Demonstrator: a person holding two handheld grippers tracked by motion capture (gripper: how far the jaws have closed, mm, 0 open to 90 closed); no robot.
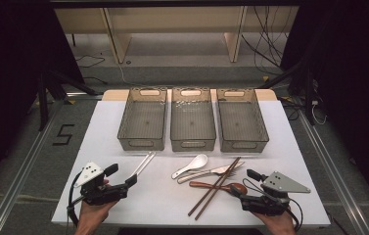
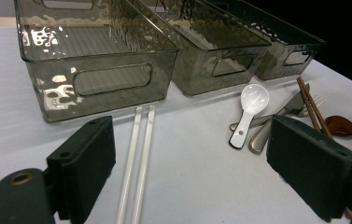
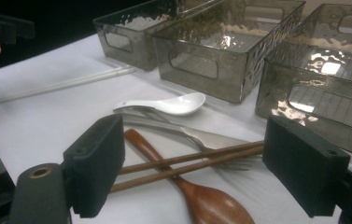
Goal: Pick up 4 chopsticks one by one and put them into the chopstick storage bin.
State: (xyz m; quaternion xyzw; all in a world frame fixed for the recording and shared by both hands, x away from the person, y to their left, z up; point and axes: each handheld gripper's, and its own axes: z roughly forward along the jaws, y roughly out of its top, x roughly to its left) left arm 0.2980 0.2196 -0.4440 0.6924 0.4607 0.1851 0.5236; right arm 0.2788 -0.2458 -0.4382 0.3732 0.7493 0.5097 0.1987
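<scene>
Both my grippers hang released and empty: left gripper [image 1: 121, 176] near the white chopsticks [image 1: 142, 164], right gripper [image 1: 243, 181] beside the wooden spoon [image 1: 216, 186], brown chopsticks [image 1: 215, 187] crossing it.

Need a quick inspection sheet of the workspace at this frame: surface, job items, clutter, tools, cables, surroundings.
Surface: white table, no spills seen.
Job's things: three empty smoky bins in a row at the far edge; white chopsticks lying parallel; white spoon; metal fork; brown chopsticks lying across the wooden spoon.
Clutter: nothing seen.
Tools: left tool open, holds nothing; right tool open, holds nothing.
Cables: black cable loop at the left tool.
Surroundings: wooden shelf legs, floor wires, "5" floor mark.
</scene>
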